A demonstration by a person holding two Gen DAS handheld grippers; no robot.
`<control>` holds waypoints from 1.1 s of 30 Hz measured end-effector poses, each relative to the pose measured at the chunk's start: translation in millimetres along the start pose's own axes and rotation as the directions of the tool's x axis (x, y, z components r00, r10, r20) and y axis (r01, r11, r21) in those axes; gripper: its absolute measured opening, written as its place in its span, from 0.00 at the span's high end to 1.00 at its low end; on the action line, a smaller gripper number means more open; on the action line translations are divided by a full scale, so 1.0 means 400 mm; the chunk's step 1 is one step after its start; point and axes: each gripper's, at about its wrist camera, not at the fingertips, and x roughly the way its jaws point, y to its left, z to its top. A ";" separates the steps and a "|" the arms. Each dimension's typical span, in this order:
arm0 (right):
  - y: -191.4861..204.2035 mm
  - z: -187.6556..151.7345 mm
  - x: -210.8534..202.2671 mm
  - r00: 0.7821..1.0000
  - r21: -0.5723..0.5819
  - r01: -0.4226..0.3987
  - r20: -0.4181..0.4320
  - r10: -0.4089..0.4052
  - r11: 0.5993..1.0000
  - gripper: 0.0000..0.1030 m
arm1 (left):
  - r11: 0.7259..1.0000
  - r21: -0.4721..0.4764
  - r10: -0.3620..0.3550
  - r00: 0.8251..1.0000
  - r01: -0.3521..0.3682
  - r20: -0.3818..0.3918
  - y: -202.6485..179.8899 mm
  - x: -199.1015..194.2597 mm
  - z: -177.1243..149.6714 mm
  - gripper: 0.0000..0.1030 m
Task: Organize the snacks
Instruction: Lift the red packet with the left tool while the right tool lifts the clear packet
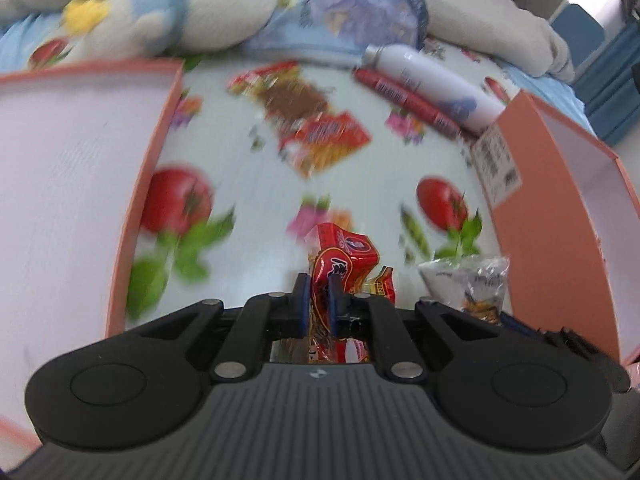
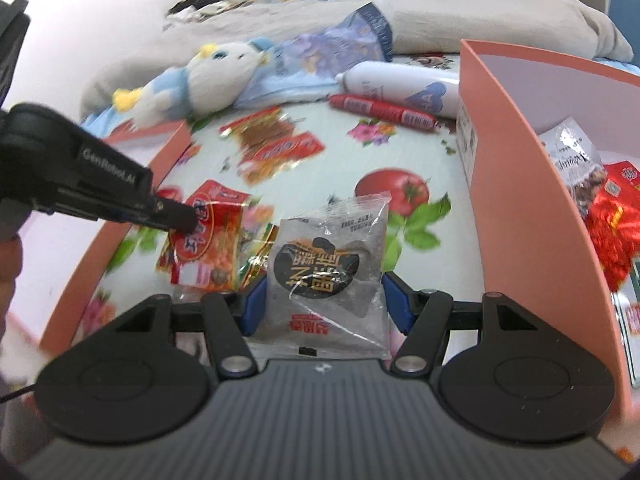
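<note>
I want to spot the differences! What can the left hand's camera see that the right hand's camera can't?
Only the left wrist view shows the white inside of the pink cardboard box on the left, nothing visible in it. Only the right wrist view shows inside the pink cardboard box on the right: a crinkly red foil packet and a clear bag of nuts. It also shows the left gripper from the side, shut on the red snack packet, and the right gripper holding a clear packet with a black label. Both show the white-and-blue plush toy, white spray bottle, red sausage stick and tomato-print cloth.

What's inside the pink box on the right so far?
In the right pink box: a clear nut packet, a red foil packet, and a white pack at the lower edge. The box wall hides whatever lies lower down.
</note>
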 end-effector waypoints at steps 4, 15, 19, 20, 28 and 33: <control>0.001 -0.048 -0.042 0.999 -0.032 -0.015 -0.038 0.014 0.999 0.38 | 0.998 -0.062 -0.019 1.000 0.018 -0.016 0.022 -0.024 -0.099 0.89; -0.026 -0.103 -0.054 0.998 -0.034 0.018 -0.052 -0.020 0.999 0.33 | 0.975 -0.198 -0.114 0.992 0.101 -0.053 0.063 -0.009 -0.174 0.36; -0.010 -0.117 -0.033 0.996 -0.111 0.038 -0.071 -0.046 0.993 0.33 | 0.974 -0.197 -0.124 0.991 0.111 -0.054 0.061 -0.001 -0.182 0.36; -0.014 -0.120 -0.031 0.997 -0.103 0.027 -0.069 -0.035 0.994 0.33 | 0.974 -0.194 -0.131 0.990 0.118 -0.055 0.058 0.000 -0.182 0.36; 0.006 -0.131 -0.022 0.999 -0.123 -0.019 -0.052 0.013 0.992 0.36 | 0.961 -0.200 -0.208 0.976 0.192 -0.061 0.028 0.022 -0.178 0.36; 0.000 -0.129 -0.019 0.999 -0.097 -0.028 -0.042 0.024 0.995 0.37 | 0.901 -0.316 -0.318 0.948 0.297 -0.016 0.059 0.019 -0.172 0.36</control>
